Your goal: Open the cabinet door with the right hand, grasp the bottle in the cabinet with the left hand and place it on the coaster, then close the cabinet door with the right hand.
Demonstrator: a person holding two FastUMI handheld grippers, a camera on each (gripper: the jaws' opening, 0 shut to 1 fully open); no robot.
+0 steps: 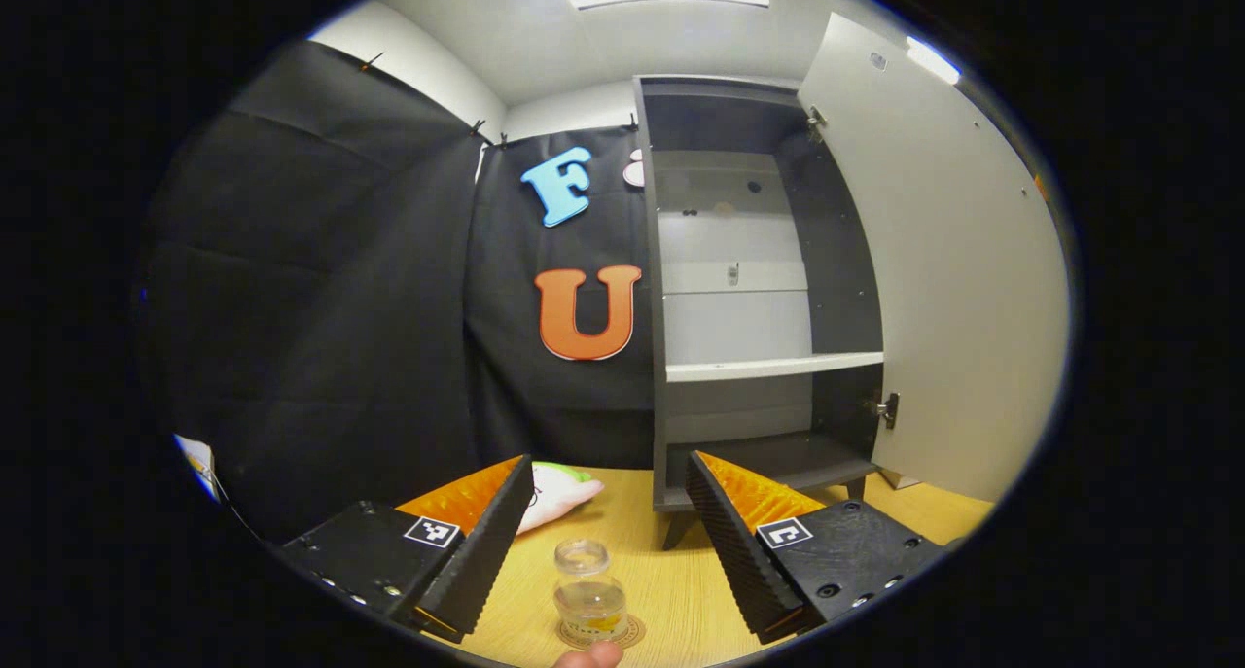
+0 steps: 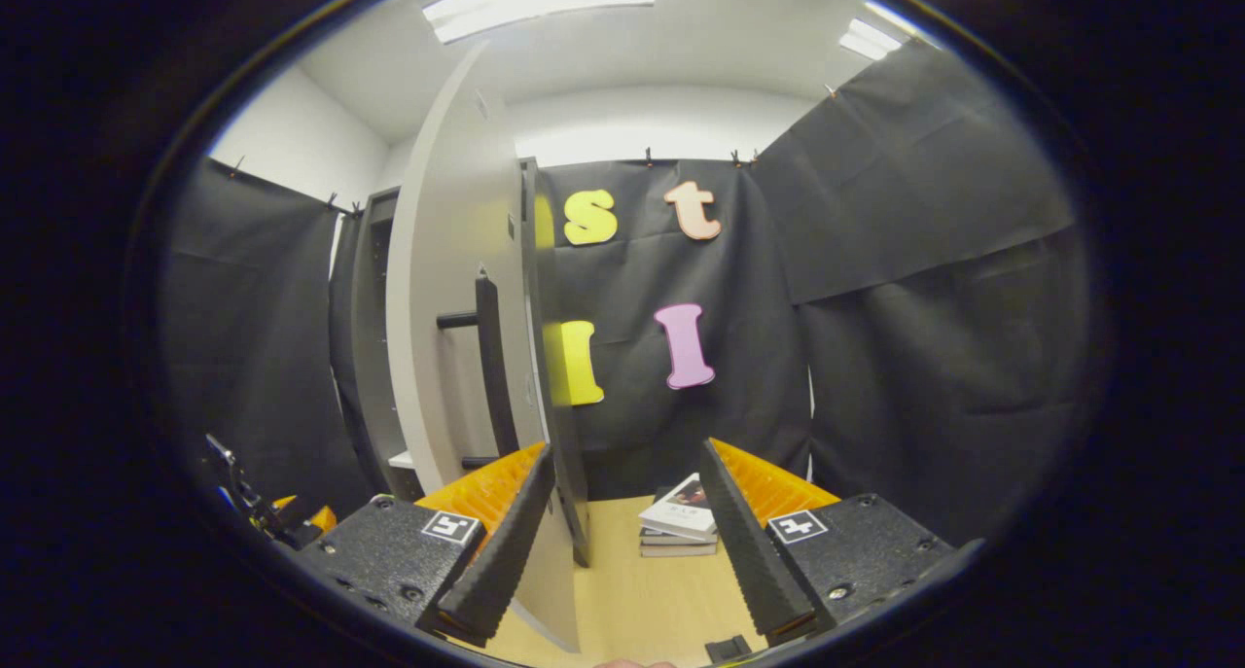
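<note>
The bottle [image 1: 589, 590], a small clear jar, stands upright on the coaster [image 1: 601, 635] on the wooden counter [image 1: 671, 571], near the camera and between the left tongs [image 1: 611, 532], which gape wide and hold nothing. The placing step looks done; what remains is closing the cabinet door [image 1: 934, 289], which stands swung fully open to the right of the empty cabinet [image 1: 749, 260].

In the right gripper view the right tongs [image 2: 622, 537] are wide too, gripping nothing, with the door's edge [image 2: 457, 289] rising just beyond the left finger and its dark bar handle [image 2: 489, 357] up and to the left.

Risks, as I judge them: the left tongs straddle the jar closely, so a careless sideways withdrawal could clip it and tip it off the coaster. On the right, pushing the door by its edge rather than the handle could let it slip off the tongs, or slam hard enough to jolt the cabinet. The stack of books [image 2: 678, 527] lies farther right, probably outside the swing.
</note>
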